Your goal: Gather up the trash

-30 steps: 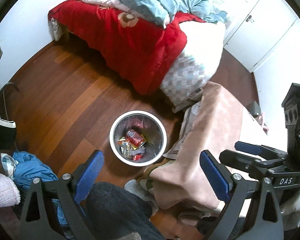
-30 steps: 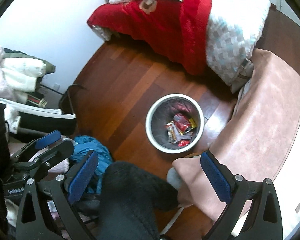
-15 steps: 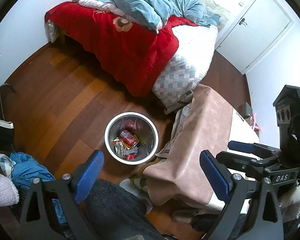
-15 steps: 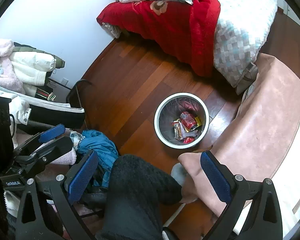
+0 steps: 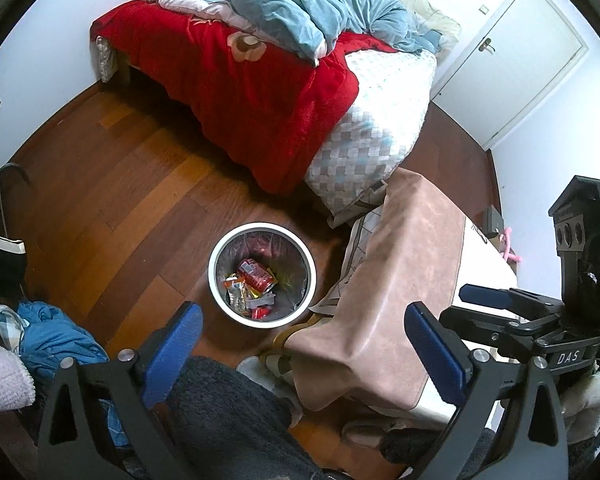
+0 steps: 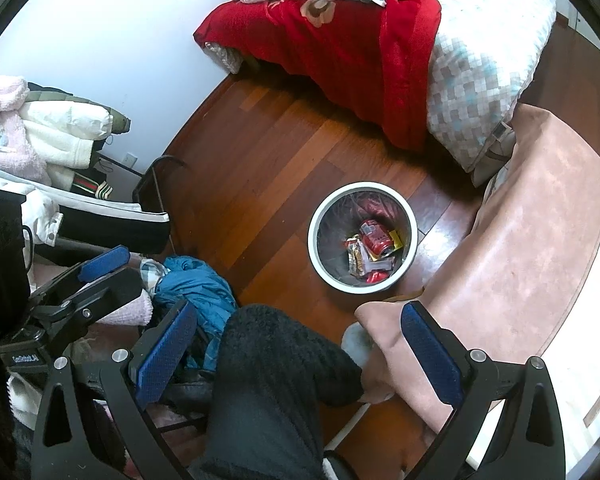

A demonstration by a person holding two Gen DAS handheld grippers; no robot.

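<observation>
Bin: the round white waste bin with a dark liner (image 5: pixel 262 275) stands on the reddish wooden floor (image 5: pixel 112 184), between the bed and the cloth-covered surface.
Trash: a red drink can (image 5: pixel 254 274) and crumpled snack wrappers (image 5: pixel 239 295) lie in the bottom of the bin, so collecting looks largely done.
Left to do: no loose litter shows on the bare floor or on the visible part of the surface; whether more waits out of view I cannot tell.
Left claw: the left claw (image 5: pixel 300 354) is spread wide with nothing between its blue pads, held high above the floor, the bin ahead of it.
Right claw: the right claw (image 6: pixel 296 354) is also wide apart and carries nothing; in the left view it hangs over the near end of the surface.
Surface: a pinkish-brown cloth (image 5: pixel 384 304) drapes over the surface edge, just beside the bin.
Surroundings: a bed with a red blanket (image 5: pixel 252 92), a blue-grey quilt (image 5: pixel 300 12) and a checked cover; a crumpled blue garment (image 6: pixel 196 292) on the floor; piled clothes (image 6: pixel 40 136) by the wall.
In the way: the person's dark fleece-clad leg (image 6: pixel 268 392) fills the lower middle of both views and would likely block a straight reach down; the hanging cloth crowds the bin's right side.
</observation>
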